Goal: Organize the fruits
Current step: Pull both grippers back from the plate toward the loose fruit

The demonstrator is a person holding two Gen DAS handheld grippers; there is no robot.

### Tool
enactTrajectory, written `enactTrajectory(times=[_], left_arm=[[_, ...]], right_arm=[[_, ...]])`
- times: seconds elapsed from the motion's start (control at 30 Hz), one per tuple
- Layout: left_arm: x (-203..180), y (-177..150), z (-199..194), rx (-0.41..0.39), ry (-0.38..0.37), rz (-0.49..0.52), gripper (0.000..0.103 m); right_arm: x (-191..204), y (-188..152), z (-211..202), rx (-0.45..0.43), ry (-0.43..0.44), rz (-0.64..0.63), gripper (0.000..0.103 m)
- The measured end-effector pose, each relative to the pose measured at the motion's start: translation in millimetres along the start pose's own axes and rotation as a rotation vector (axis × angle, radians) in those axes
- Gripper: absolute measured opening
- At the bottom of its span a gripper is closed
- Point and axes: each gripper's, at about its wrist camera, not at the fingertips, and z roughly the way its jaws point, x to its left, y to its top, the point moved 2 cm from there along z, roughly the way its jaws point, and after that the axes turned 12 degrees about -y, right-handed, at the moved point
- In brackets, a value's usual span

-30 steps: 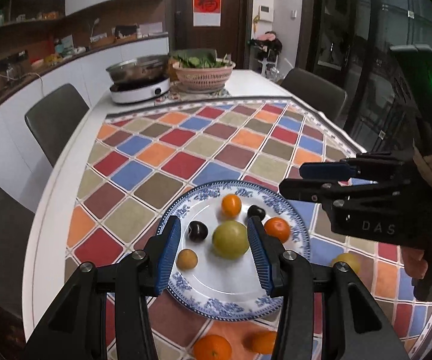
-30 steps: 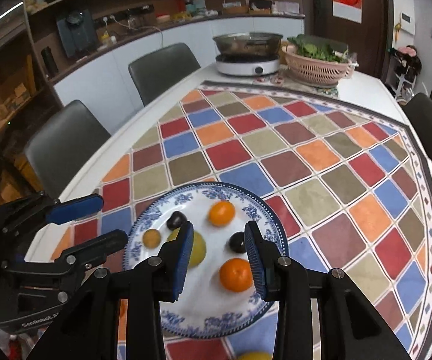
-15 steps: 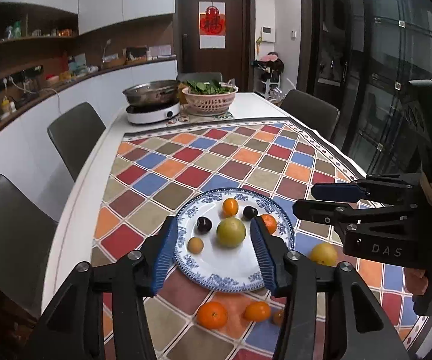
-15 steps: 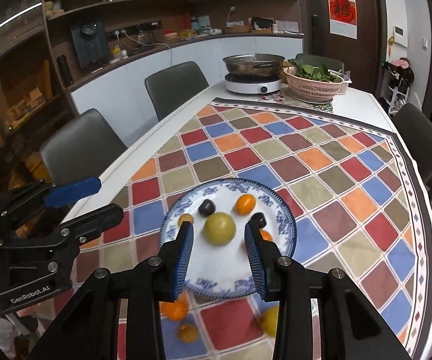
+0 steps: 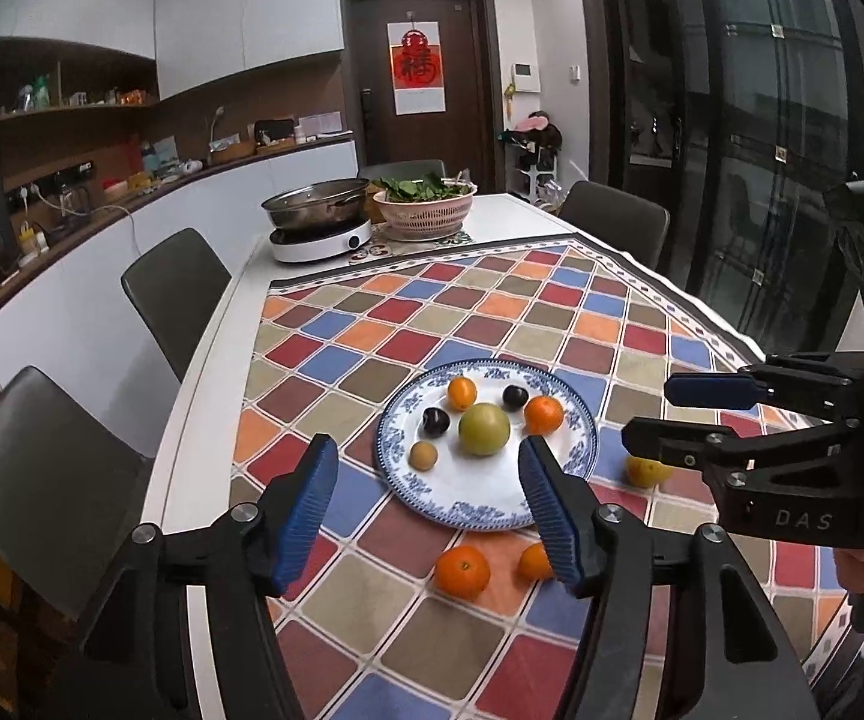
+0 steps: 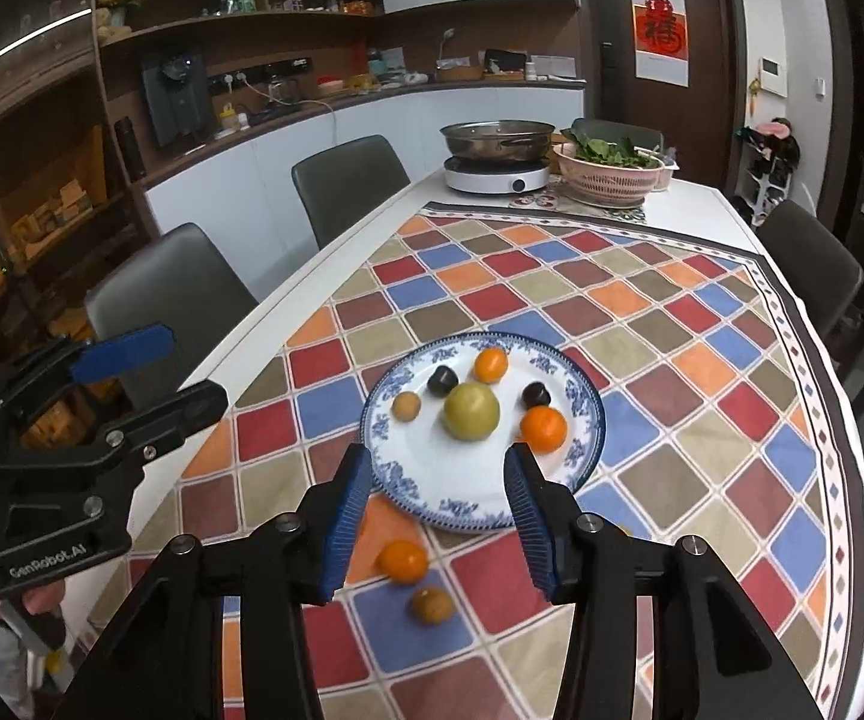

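A blue-and-white plate (image 5: pixel 450 513) (image 6: pixel 432 498) lies on the chequered tablecloth. It holds a green apple (image 5: pixel 483 429) (image 6: pixel 471 411), two oranges, two dark plums and a small yellow fruit. On the cloth in front of the plate lie an orange (image 5: pixel 462 571) (image 6: pixel 403 561) and a smaller one (image 5: pixel 534 561) (image 6: pixel 432 605). A yellow fruit (image 5: pixel 645 472) lies right of the plate. My left gripper (image 5: pixel 423 513) is open and empty, held above the near side. My right gripper (image 6: pixel 435 510) is open and empty too.
At the table's far end stand an induction cooker with a steel pot (image 5: pixel 318 213) (image 6: pixel 497 147) and a pink basket of greens (image 5: pixel 424 207) (image 6: pixel 612 171). Grey chairs (image 5: pixel 177 294) line the left side and far right. The table edge (image 5: pixel 192 438) runs along the left.
Both grippers have pulled back and up from the plate, so the fruits on the cloth in front of it have come into view. Both stay open and empty.
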Motion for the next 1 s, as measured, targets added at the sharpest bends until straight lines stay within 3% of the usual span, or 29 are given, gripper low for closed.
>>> enactTrajectory(times=[0.43, 1.0], left_arm=[[-1.2, -36.8, 15.7, 0.098, -0.054, 0.067, 0.065], [9.7, -82.8, 74.3, 0.272, -0.159, 0.108, 0.065]], right_arm=[[16.1, -39.5, 12.9, 0.099, -0.037, -0.019, 0.047], [27.1, -82.2, 62.6, 0.266, -0.032, -0.044, 0.047]])
